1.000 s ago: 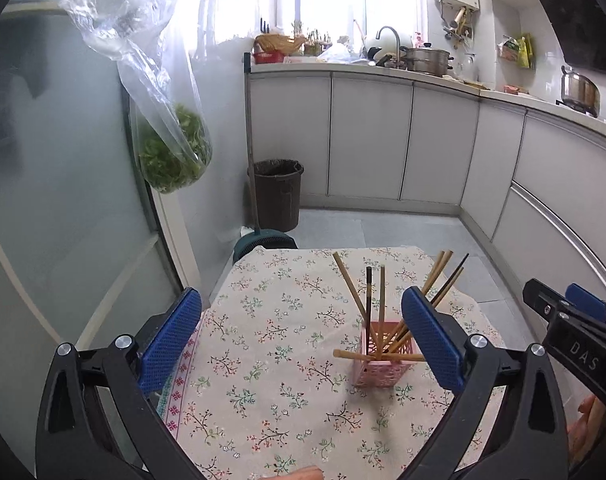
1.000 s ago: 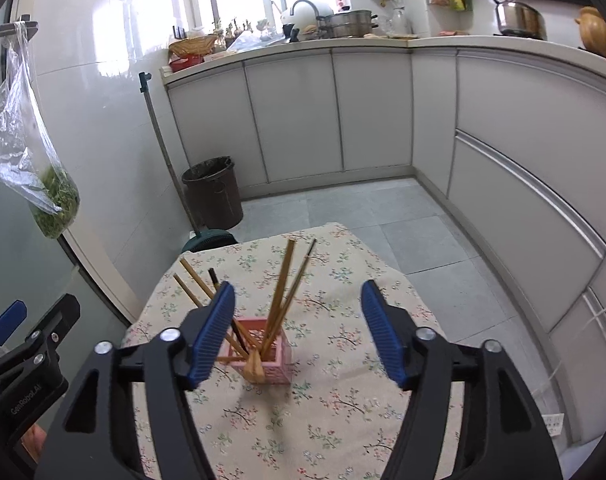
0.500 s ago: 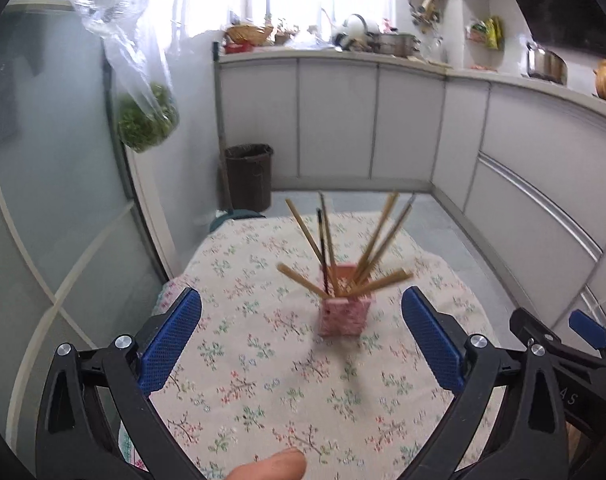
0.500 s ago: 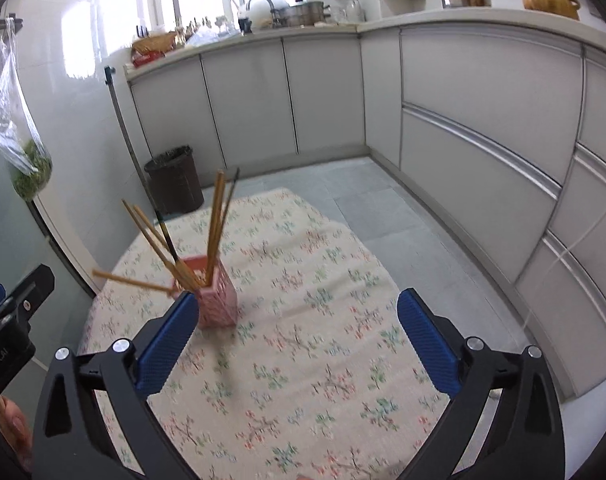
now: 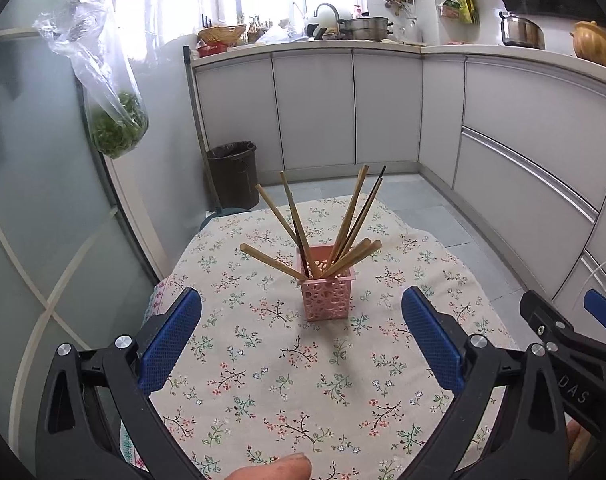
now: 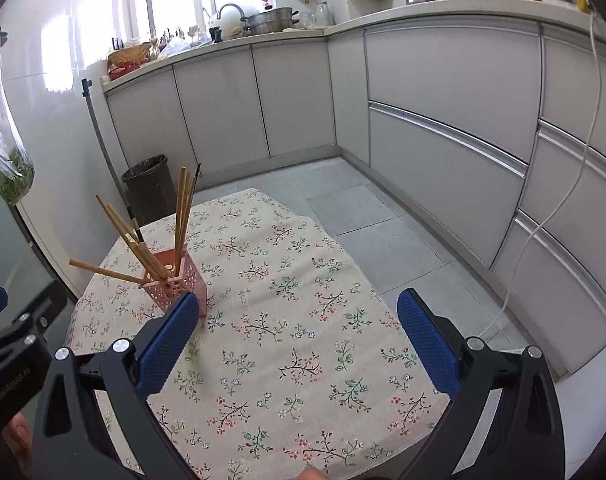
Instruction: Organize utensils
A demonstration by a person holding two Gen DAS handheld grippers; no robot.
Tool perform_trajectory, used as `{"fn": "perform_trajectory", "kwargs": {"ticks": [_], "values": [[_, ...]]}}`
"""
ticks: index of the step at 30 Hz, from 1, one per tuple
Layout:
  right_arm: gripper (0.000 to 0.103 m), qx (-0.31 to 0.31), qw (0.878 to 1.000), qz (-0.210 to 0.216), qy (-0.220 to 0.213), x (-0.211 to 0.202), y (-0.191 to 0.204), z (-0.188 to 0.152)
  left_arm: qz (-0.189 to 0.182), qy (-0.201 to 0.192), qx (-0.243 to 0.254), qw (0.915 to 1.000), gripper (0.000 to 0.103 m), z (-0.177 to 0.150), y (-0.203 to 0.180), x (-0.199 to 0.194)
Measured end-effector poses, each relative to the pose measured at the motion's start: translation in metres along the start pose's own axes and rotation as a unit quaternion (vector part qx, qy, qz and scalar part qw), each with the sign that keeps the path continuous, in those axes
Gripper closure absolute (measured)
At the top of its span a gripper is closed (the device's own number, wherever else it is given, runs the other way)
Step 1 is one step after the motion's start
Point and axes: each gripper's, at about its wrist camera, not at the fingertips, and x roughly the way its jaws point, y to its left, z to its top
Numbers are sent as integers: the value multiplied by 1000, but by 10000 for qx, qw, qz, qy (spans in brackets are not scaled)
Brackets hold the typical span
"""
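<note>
Covering most of both views, the round table with its cream floral tablecloth (image 5: 303,380) carries a single small object, well apart from either tool. Above the near edge of the cloth, the left black two-finger gripper with blue textured pads (image 5: 301,334) hangs with its jaws spread wide and nothing between them, touching neither cloth nor holder. The right black gripper with the same blue pads (image 6: 299,340) is likewise fully released and empty, poised over the bare patterned cloth; its left pad overlaps the holder in the right wrist view, but contact cannot be told. Near the middle of the table stands the pink perforated square plastic holder (image 5: 327,294), upright. Fanned out of it are the tan wooden and dark chopsticks (image 5: 343,224), leaning in several directions, one low stick jutting out sideways over the rim.
</note>
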Motion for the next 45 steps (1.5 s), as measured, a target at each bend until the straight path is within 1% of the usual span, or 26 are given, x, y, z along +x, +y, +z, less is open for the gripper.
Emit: {"fn": "perform_trajectory", "kwargs": {"ticks": [3, 8, 21, 45], "values": [[6, -16, 10000, 4, 48, 2, 2, 0, 15, 2, 24, 10000, 7, -1, -1, 1], [6, 81, 9999, -98, -76, -1, -4, 3, 40, -19, 37, 10000, 7, -1, -3, 1], [6, 120, 9999, -62, 40, 1, -6, 2, 37, -49, -33, 10000, 7, 0, 0, -1], [6, 194, 9998, -78, 16, 0, -16, 3, -69, -102, -122, 9998, 7, 5, -3, -5]]}}
